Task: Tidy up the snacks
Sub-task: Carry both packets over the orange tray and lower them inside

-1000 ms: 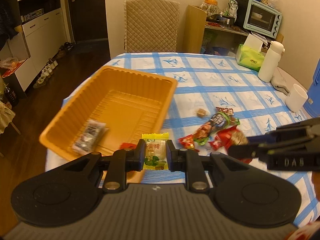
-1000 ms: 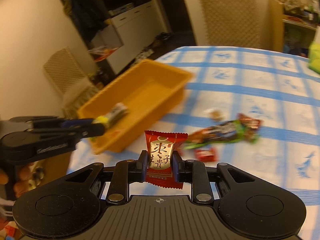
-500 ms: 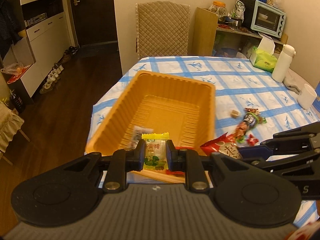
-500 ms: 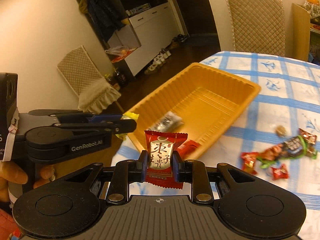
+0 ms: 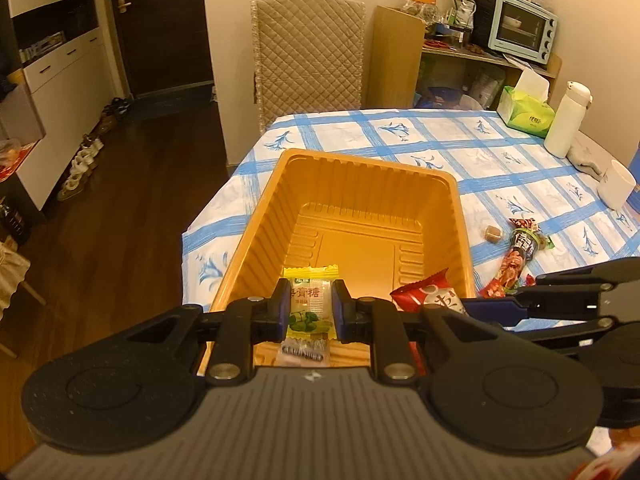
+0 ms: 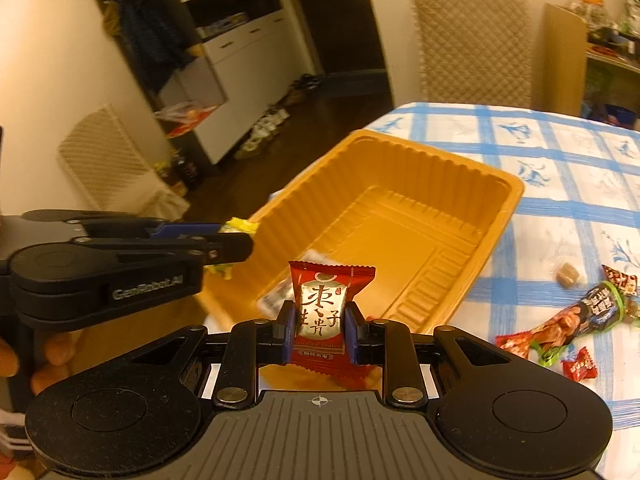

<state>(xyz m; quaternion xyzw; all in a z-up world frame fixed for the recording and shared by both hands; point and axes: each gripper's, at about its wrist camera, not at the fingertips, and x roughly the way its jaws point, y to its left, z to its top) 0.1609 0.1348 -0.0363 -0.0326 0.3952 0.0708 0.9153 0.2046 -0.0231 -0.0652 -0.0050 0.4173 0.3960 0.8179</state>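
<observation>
An orange plastic tray (image 5: pixel 352 184) (image 6: pixel 404 168) sits at the table's near left corner. My left gripper (image 5: pixel 311 304) is shut on a yellow-green candy packet (image 5: pixel 310 300) over the tray's near end. My right gripper (image 6: pixel 319 326) is shut on a red date-snack packet (image 6: pixel 324 308), also over the tray's near end, beside the left one (image 6: pixel 228 246). A clear-wrapped dark snack (image 5: pixel 304 350) lies in the tray under the left gripper. Loose snacks lie right of the tray: a long green-red packet (image 5: pixel 520 256) (image 6: pixel 580 316), small red candies (image 6: pixel 580 366) and a brown cube (image 5: pixel 492 234) (image 6: pixel 568 274).
The table has a blue-checked cloth (image 5: pixel 460 148). A white cup (image 5: pixel 616 190), white bottle (image 5: pixel 566 120) and green tissue box (image 5: pixel 526 114) stand at the far right. A quilted chair (image 5: pixel 308 52) stands behind the table. Floor lies left of the table edge.
Both grippers have moved left over the tray's near end, each still holding its packet. The tray now lies straight ahead in the left wrist view.
</observation>
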